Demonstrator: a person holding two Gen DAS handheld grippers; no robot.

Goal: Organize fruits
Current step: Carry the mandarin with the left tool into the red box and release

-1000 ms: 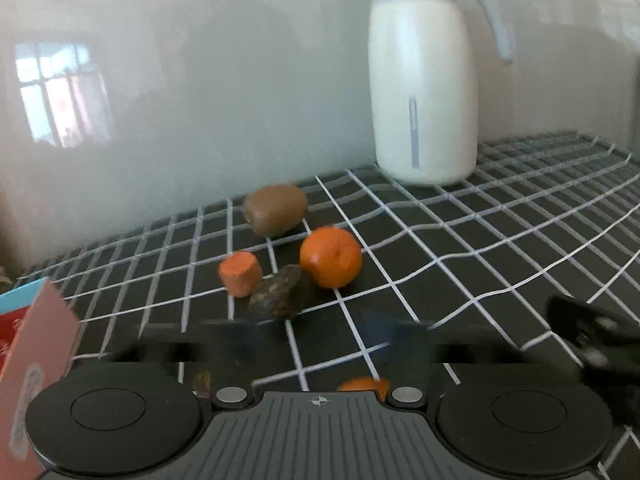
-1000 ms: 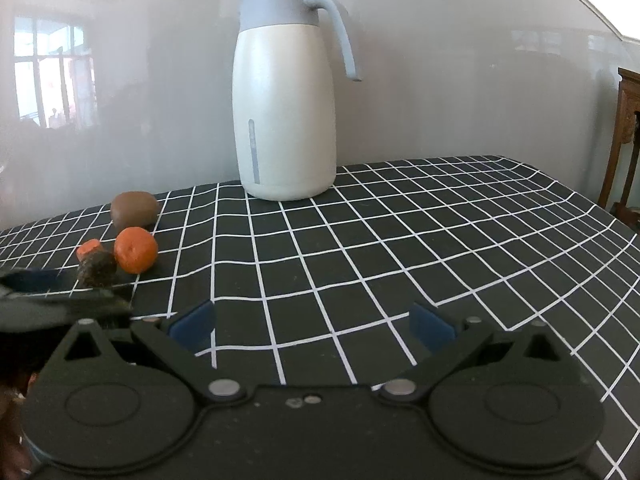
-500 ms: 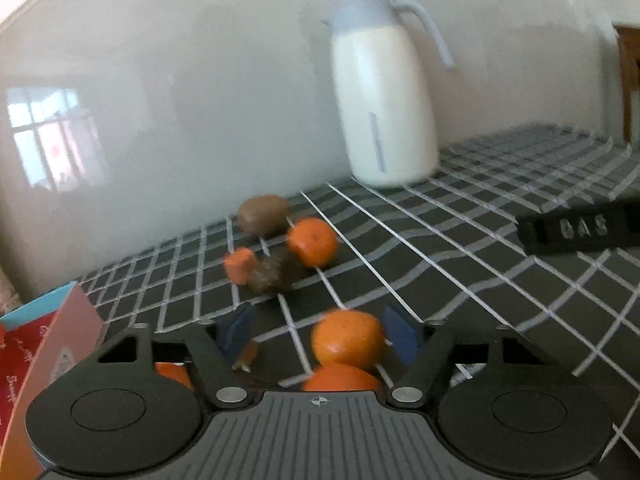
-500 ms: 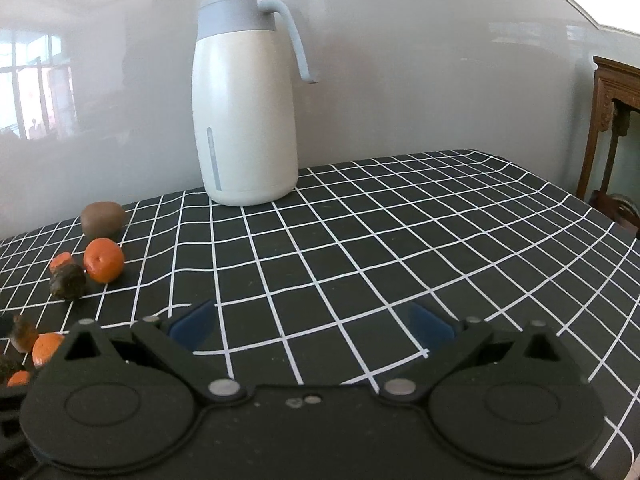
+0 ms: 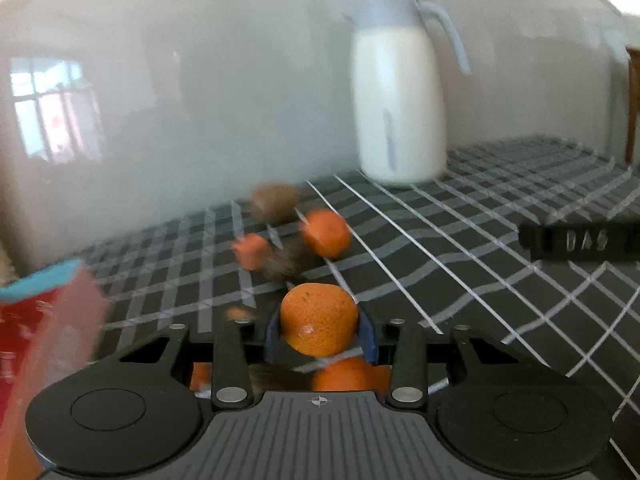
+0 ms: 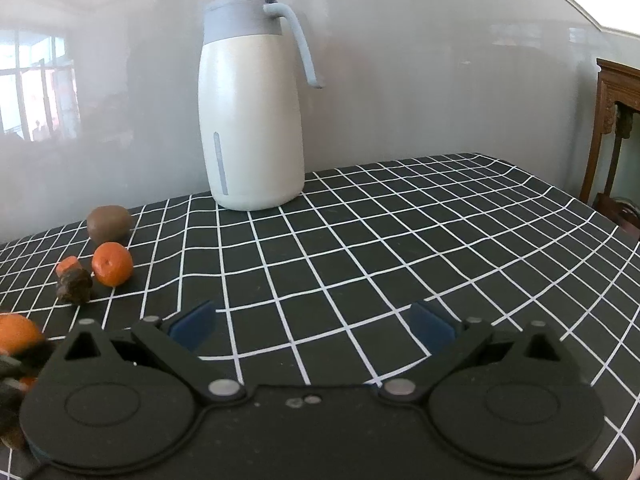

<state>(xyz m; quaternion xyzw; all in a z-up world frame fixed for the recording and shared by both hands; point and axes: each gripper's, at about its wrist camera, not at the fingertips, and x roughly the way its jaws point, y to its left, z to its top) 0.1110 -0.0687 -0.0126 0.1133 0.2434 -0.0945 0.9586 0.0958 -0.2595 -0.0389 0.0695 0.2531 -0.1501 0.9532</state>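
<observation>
My left gripper [image 5: 319, 334] is shut on a mandarin [image 5: 319, 318], held above the checked tablecloth [image 5: 460, 264]; another orange fruit [image 5: 344, 374] shows below it. Further back lie a second mandarin [image 5: 326, 233], a kiwi [image 5: 274, 202], an orange chunk [image 5: 251, 249] and a dark brown fruit [image 5: 286, 263]. In the right wrist view the same group sits at the left: kiwi [image 6: 109, 222], mandarin [image 6: 112, 263], dark fruit [image 6: 75, 284], orange chunk [image 6: 68, 267]. My right gripper [image 6: 312, 326] is open and empty over the cloth. The held mandarin [image 6: 18, 332] shows at its left edge.
A tall white jug with a grey lid and handle [image 6: 250, 120] stands by the back wall, also in the left wrist view [image 5: 400, 112]. A red and blue box [image 5: 44, 320] is at the left. A wooden chair [image 6: 616, 128] stands right of the table.
My left gripper has closed on a mandarin and lifted it; the left view is blurred by motion. The right gripper has shifted a little, still open.
</observation>
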